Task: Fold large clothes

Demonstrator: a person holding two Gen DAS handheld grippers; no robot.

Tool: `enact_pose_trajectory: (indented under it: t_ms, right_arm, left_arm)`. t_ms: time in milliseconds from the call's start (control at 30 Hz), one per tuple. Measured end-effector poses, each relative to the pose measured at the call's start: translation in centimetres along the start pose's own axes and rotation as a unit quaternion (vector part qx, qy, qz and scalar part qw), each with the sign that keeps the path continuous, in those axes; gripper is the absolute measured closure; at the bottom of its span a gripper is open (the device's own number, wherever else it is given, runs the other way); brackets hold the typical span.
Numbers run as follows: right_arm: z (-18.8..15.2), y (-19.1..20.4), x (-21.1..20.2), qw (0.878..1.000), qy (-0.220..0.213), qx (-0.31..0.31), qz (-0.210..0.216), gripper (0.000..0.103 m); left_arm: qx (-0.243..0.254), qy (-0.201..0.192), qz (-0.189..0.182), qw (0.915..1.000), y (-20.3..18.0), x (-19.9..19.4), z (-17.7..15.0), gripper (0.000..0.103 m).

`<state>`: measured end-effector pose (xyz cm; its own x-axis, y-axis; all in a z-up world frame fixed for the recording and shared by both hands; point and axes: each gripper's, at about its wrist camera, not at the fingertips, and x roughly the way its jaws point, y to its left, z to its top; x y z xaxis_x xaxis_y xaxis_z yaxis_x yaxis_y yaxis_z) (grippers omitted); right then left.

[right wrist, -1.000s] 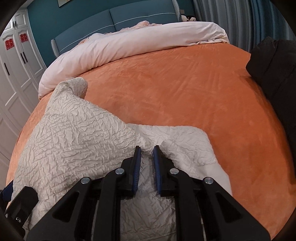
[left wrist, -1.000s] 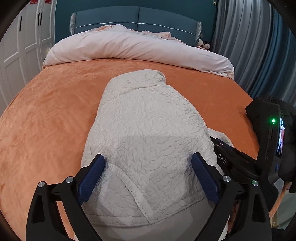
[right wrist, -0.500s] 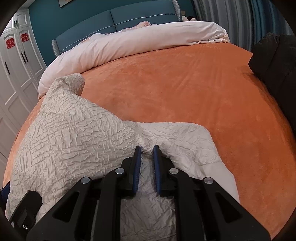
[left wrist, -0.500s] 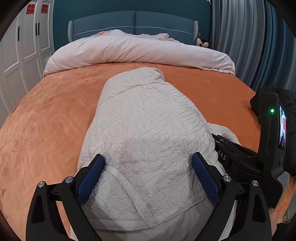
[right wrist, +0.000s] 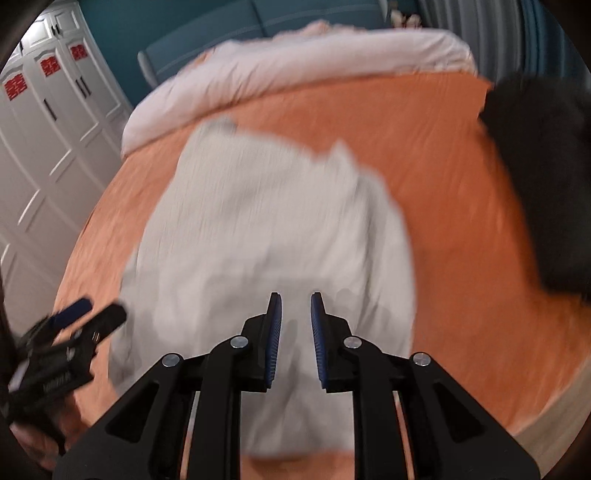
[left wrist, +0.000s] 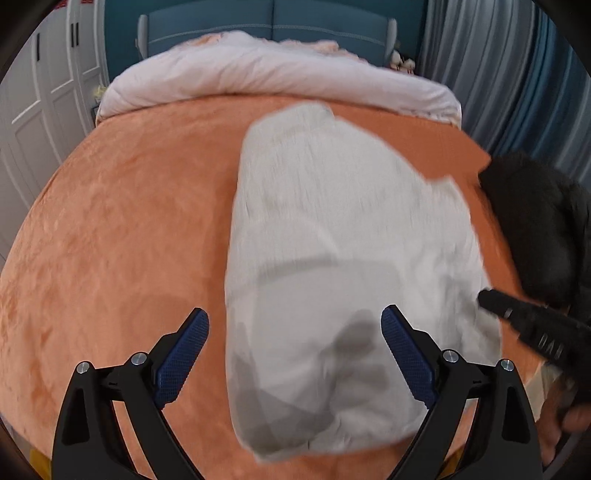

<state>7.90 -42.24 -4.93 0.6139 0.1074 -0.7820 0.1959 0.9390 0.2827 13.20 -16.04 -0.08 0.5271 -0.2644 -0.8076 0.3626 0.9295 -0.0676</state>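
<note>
Right gripper (right wrist: 296, 314): jaws have just been opening; a narrow gap shows between the blue pads (right wrist: 275, 332), with no cloth pinched there. It hovers over the near part of the garment. Released, by the look of it.
Left gripper (left wrist: 294, 334): jaws spread wide, blue pads (left wrist: 184, 350) well apart, nothing between them; it hangs above the garment's near end, apart from the cloth.
Task item: cream crinkle-textured garment (left wrist: 332, 240), large, lying partly folded into a long bundle in the middle of the bed, near end toward the foot edge, far end pointing at the duvet. Both views are motion-blurred, so seams and hem cannot be traced.
Handling, judged: light, soft and limp; no stiffness, so it will sag and drape from any held point. The puckered weave should give the pads good purchase, little risk of slipping. Not fragile.
Where to take hold, judged: at an outer edge or corner of the near end, one gripper per corner, pinching all the layers together so the fold carries over evenly.
Support: orange plush bedspread (left wrist: 129, 221), soft and yielding under the cloth.
Beyond: pale pink duvet (left wrist: 277, 81) heaped at the head end; blue padded headboard (left wrist: 273, 22).
Right side: black garment (right wrist: 543, 177) lying well apart from the cream one.
Surround: white wardrobe doors (right wrist: 48, 147), grey-blue curtains (left wrist: 498, 74).
</note>
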Motion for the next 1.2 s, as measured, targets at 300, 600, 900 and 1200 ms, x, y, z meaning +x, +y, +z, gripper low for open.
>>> enact_pose_trajectory:
  t_ms: [300,600,900,1200]
  right_arm:
    - [-3.5,0.2,4.4,1.000,0.028,-0.005,-0.012,0.088]
    - [-4.5,0.6,5.2,1.000,0.011,-0.022,-0.019,0.088]
    - [1.9,-2.9,-2.6,0.994,-0.081,0.056,0.035,0.045]
    - [10.5,-5.3,3.8,0.992,-0.031,0.108,0.055,0.069]
  left_arm:
    - [-0.014,0.038,0.001,0.9992,0.2,3.1,-2.8,0.007]
    - [-0.005,0.041,0.015,0.9991,-0.2,4.3,-3.3,0.005]
    - [-0.035,0.015,-0.011,0.9992,0.4,-0.2,-1.5,0.015]
    - [-0.031,-0.005,-0.013,0.9994,-0.3,-0.5,1.3,0.014]
